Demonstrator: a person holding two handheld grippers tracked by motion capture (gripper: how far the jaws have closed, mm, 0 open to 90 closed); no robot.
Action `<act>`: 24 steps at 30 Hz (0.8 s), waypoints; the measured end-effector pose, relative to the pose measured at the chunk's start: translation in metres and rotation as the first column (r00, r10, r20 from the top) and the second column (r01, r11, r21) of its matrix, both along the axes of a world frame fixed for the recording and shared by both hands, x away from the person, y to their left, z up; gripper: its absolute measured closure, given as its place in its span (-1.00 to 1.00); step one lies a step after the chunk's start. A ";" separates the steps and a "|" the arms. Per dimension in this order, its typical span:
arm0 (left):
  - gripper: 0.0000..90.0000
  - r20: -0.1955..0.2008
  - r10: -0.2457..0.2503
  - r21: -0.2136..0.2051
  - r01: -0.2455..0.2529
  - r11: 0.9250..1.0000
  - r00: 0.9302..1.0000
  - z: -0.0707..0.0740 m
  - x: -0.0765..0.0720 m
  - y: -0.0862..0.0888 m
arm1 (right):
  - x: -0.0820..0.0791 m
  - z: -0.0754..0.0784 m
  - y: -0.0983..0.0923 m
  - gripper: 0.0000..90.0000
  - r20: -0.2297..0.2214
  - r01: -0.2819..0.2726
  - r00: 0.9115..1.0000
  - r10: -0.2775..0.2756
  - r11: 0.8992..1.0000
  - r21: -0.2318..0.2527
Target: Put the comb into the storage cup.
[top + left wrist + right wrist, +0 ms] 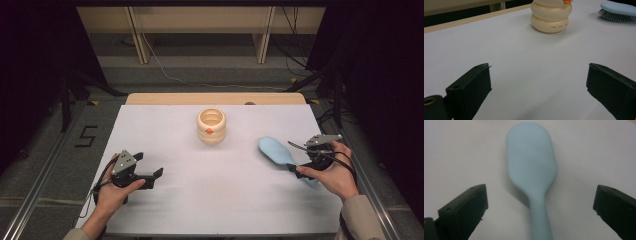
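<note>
Handle of the pale blue plastic hairbrush [532, 175] runs straight between the released jaws of the right hand-held gripper [540, 205], at lower centre.

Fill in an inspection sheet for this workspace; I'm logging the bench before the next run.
Surface: white table, bare apart from two items.
Job's things: light blue hairbrush lying bristles down at the right, its handle between the right gripper's fingers, untouched.
Clutter: cream ribbed container with an orange mark, upright at centre back.
Grippers: left gripper open, nothing between its fingers; right gripper open, astride the brush handle.
Cables: white cable on the floor behind the table.
Surroundings: wooden frame legs behind; floor marking "5" at left.
</note>
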State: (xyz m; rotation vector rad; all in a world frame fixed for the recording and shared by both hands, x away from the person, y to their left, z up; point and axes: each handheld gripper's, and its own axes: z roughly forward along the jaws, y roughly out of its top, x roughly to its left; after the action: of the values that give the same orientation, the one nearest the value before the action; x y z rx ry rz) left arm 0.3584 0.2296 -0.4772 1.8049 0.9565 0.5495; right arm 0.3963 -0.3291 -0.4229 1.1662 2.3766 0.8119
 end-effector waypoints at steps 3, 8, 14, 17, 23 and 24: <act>-0.88 -0.002 0.001 0.002 -0.001 1.000 1.000 0.000 0.000 0.000 | 0.004 -0.002 -0.002 -0.99 -0.015 0.005 1.000 -0.005 1.000 -0.004; -0.88 -0.003 0.001 0.002 -0.001 1.000 1.000 0.000 0.000 0.000 | 0.013 -0.010 0.001 -0.99 -0.070 -0.016 0.997 0.013 0.999 -0.042; -0.88 -0.003 0.000 0.002 0.000 1.000 1.000 0.000 0.000 0.000 | 0.024 -0.018 0.007 -0.94 -0.149 -0.081 0.987 0.063 0.990 -0.116; -0.88 -0.004 -0.001 0.002 0.001 1.000 1.000 0.000 0.000 0.000 | 0.027 -0.020 0.009 -0.87 -0.181 -0.121 0.979 0.093 0.981 -0.153; -0.88 -0.004 -0.001 0.002 0.001 1.000 1.000 0.000 0.000 0.000 | 0.034 -0.022 0.016 -0.75 -0.238 -0.165 0.964 0.117 0.967 -0.193; -0.88 -0.004 -0.001 0.001 0.001 1.000 1.000 0.000 0.000 0.000 | 0.036 -0.023 0.017 -0.73 -0.247 -0.169 0.962 0.117 0.965 -0.201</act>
State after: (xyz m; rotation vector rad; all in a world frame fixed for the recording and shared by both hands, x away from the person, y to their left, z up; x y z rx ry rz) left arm 0.3580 0.2294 -0.4774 1.8078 0.9577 0.5462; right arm 0.4319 -0.3120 -0.4459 1.0577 2.6882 0.4557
